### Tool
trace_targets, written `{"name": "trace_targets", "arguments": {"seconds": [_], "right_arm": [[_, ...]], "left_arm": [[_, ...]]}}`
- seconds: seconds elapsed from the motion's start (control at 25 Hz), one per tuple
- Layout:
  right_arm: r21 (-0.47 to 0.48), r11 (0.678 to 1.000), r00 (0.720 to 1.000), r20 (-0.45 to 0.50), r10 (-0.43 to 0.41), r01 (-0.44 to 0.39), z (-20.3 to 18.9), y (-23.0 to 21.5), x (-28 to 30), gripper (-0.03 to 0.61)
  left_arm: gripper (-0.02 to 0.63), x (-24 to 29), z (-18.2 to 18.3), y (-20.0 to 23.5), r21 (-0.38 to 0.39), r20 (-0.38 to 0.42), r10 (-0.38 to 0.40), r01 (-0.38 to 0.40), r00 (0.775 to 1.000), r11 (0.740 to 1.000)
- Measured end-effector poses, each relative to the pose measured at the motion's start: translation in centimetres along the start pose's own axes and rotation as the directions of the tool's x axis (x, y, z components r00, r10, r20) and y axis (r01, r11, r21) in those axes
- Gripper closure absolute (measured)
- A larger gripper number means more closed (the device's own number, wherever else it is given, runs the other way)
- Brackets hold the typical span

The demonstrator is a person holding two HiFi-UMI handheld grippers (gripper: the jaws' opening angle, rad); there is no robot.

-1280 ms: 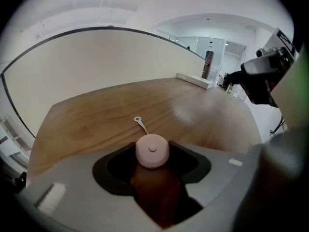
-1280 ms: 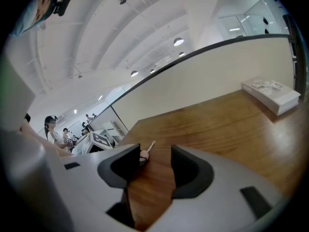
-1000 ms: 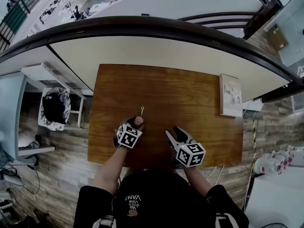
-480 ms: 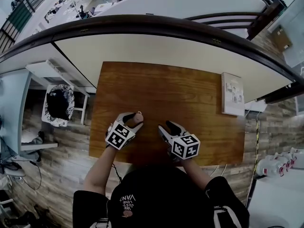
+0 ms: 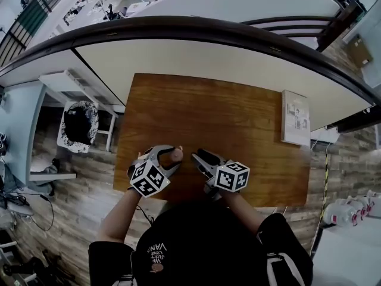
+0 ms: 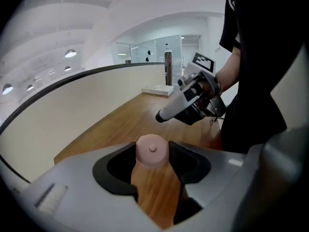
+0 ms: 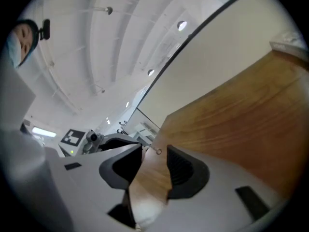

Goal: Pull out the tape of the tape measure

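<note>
A small round pink tape measure (image 5: pixel 176 153) is held just above the wooden table (image 5: pixel 238 118) near its front edge. My left gripper (image 5: pixel 171 158) is shut on it, and in the left gripper view the pink case (image 6: pixel 152 150) sits pinched between the two dark pads. My right gripper (image 5: pixel 196 158) points left, close to the tape measure, and its tip (image 6: pixel 161 116) shows beyond the case. In the right gripper view the tape's small metal ring (image 7: pixel 159 151) lies between the tips of the jaws. Those jaws are closing, and the pads stand apart from the ring.
A white booklet (image 5: pixel 296 118) lies at the table's right edge. A curved white counter with a dark rail (image 5: pixel 208 58) runs behind the table. A white rack with a dark bundle (image 5: pixel 78 124) stands on the floor to the left. The person's dark cap and arms fill the bottom.
The left gripper has swung the tape measure round to point right. The right gripper has moved left up to it, so the ring now sits between its jaws.
</note>
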State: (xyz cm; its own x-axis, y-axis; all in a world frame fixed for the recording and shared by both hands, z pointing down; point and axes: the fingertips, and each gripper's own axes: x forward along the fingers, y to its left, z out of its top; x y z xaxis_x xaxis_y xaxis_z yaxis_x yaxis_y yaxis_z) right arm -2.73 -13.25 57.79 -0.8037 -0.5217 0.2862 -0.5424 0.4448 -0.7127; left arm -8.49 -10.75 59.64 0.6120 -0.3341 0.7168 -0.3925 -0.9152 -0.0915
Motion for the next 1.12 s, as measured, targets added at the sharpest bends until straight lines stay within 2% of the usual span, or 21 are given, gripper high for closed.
{"name": "trace_targets", "arguments": {"seconds": [0.16, 0.28, 0.4, 0.72, 0.8, 0.96, 1.12], "right_arm": [[0.159, 0.980, 0.992, 0.059, 0.115, -0.123, 0.5, 1.1, 0.3, 0.446], [0.294, 0.933, 0.976, 0.112, 0.184, -0.210, 0.9, 1.5, 0.3, 0.461], [0.363, 0.887, 0.957, 0.141, 0.252, -0.286, 1.4, 2.0, 0.3, 0.466], [0.492, 0.804, 0.942, 0.139, 0.305, -0.333, 0.6, 1.7, 1.0, 0.481], [0.500, 0.803, 0.945, 0.133, 0.299, -0.325, 0.6, 1.5, 1.2, 0.488], [0.437, 0.838, 0.944, 0.115, 0.309, -0.327, 1.1, 1.8, 1.5, 0.533], [0.380, 0.864, 0.944, 0.129, 0.303, -0.329, 1.9, 2.1, 1.4, 0.545]], "left_arm": [[0.391, -0.5, 1.1, -0.9, 0.028, 0.031, 0.009, -0.010, 0.999, 1.000], [0.391, -0.9, 1.8, -1.3, 0.053, 0.056, 0.020, -0.023, 0.998, 0.998], [0.391, -1.1, 2.4, -1.6, 0.076, 0.080, 0.033, -0.039, 0.996, 0.996], [0.391, -1.2, 3.2, -2.5, 0.090, 0.102, 0.036, -0.046, 0.994, 0.995], [0.391, -1.2, 3.2, -2.6, 0.088, 0.105, 0.036, -0.046, 0.994, 0.995], [0.391, -1.2, 2.9, -2.5, 0.062, 0.110, 0.035, -0.042, 0.993, 0.997], [0.391, -1.1, 2.6, -2.2, 0.007, 0.121, 0.044, -0.045, 0.992, 0.999]]}}
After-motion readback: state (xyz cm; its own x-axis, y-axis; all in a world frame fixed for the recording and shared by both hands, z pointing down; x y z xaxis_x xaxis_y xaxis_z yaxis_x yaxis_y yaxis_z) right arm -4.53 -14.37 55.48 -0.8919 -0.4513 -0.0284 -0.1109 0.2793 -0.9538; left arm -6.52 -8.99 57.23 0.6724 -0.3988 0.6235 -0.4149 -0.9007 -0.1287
